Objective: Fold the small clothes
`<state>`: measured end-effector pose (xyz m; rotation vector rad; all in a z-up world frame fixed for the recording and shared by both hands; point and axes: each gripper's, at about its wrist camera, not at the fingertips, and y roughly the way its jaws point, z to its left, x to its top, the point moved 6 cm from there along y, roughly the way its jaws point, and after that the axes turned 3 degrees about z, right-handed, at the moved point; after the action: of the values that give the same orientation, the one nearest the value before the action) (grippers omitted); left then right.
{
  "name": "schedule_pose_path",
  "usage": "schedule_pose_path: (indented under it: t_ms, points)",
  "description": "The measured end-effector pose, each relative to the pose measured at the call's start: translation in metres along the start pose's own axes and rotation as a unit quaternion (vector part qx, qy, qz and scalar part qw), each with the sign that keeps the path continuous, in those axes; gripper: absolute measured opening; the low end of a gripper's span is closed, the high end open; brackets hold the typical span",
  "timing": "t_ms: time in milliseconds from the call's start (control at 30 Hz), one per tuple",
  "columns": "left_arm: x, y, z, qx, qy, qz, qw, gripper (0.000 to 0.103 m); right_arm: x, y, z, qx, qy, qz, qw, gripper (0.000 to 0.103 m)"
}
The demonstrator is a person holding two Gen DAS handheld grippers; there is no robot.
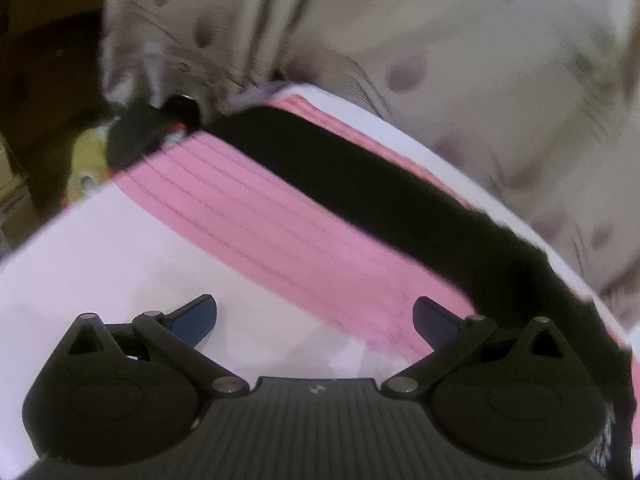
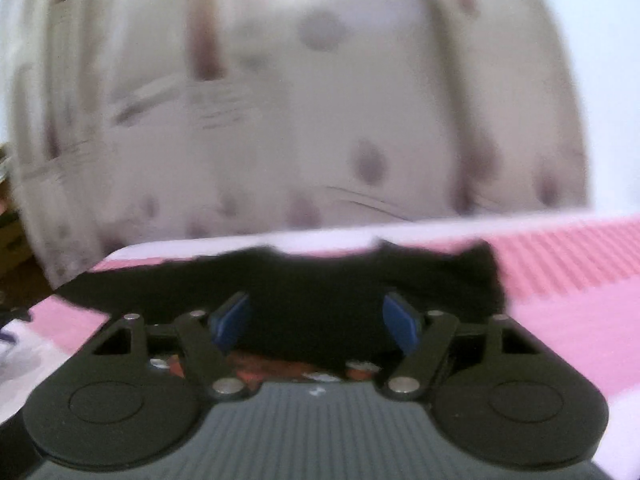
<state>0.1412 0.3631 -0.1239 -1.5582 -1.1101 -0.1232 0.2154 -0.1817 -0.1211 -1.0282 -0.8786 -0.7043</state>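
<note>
The left gripper (image 1: 315, 320) hovers with jaws wide over the white and pink cover (image 1: 248, 216), nothing between them. The right gripper (image 2: 316, 320) also has wide jaws, flanking the black garment (image 2: 280, 276), which, though blurred, seems to lie flat along the cover's far edge.

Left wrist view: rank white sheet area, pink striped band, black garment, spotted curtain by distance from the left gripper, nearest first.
From the left gripper, jaws open:
1. White sheet area, directly beneath and to its left.
2. Pink striped band, just ahead, running diagonally.
3. Black garment, lying along the pink band's far side.
4. Spotted curtain, hanging behind the surface's far edge.
</note>
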Motion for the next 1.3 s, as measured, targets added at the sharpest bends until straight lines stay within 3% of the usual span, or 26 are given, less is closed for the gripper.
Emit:
schedule_pose_path:
  t_ms: [67, 267, 300, 400, 500, 633, 667, 800, 833, 867, 933, 1000, 1033, 1167, 1300]
  points:
    - [0.017, 0.011, 0.015, 0.022, -0.005, 0.006, 0.9997, 0.102, -0.009, 0.007, -0.007, -0.014, 0.017, 0.002, 1.0, 0.075]
    - [0.08, 0.042, 0.061, 0.001, -0.034, 0.021, 0.9992, 0.099, -0.029, 0.021, 0.004, -0.027, -0.018, 0.029, 0.999, 0.075]
    - [0.094, 0.048, 0.071, -0.016, -0.044, 0.026, 0.9986, 0.099, -0.03, 0.022, 0.005, -0.026, -0.018, 0.035, 0.999, 0.075]
    - [0.121, 0.062, 0.11, -0.04, -0.118, 0.039, 0.9914, 0.099, -0.033, 0.018, 0.0, -0.031, -0.007, 0.036, 0.999, 0.075]
    - [0.131, 0.094, 0.149, -0.11, -0.22, 0.116, 0.9623, 0.099, -0.033, 0.018, -0.004, -0.035, 0.004, 0.036, 0.999, 0.076]
    - [0.122, 0.136, 0.175, -0.194, -0.341, 0.177, 0.9025, 0.099, -0.033, 0.023, -0.002, -0.049, -0.008, 0.05, 0.997, 0.076]
    - [0.119, 0.145, 0.175, -0.204, -0.352, 0.187, 0.8941, 0.099, -0.034, 0.024, 0.0, -0.053, -0.014, 0.053, 0.997, 0.076]
    - [0.118, 0.172, 0.168, -0.23, -0.366, 0.19, 0.8815, 0.097, -0.035, 0.028, 0.003, -0.068, -0.029, 0.06, 0.995, 0.08]
    - [0.119, 0.176, 0.166, -0.224, -0.368, 0.186, 0.8832, 0.095, -0.035, 0.028, 0.003, -0.071, -0.029, 0.062, 0.995, 0.08]
    - [0.122, 0.178, 0.165, -0.213, -0.367, 0.18, 0.8872, 0.086, -0.036, 0.028, 0.002, -0.072, -0.029, 0.062, 0.995, 0.08]
    - [0.134, 0.174, 0.16, -0.213, -0.362, 0.14, 0.8966, 0.057, -0.036, 0.028, 0.001, -0.075, -0.029, 0.063, 0.995, 0.08]
    - [0.155, 0.153, 0.152, -0.193, -0.334, 0.073, 0.9197, 0.013, -0.036, 0.028, 0.002, -0.075, -0.03, 0.062, 0.995, 0.08]
    - [0.163, 0.143, 0.148, -0.177, -0.318, 0.049, 0.93, 0.008, -0.035, 0.028, 0.001, -0.074, -0.029, 0.062, 0.995, 0.08]
    - [0.191, 0.092, 0.108, -0.161, -0.236, -0.016, 0.9582, 0.008, -0.034, 0.027, -0.001, -0.069, -0.023, 0.058, 0.996, 0.08]
    - [0.203, 0.043, 0.039, -0.18, -0.16, -0.051, 0.9693, 0.008, -0.033, 0.022, -0.004, -0.06, -0.008, 0.047, 0.997, 0.08]
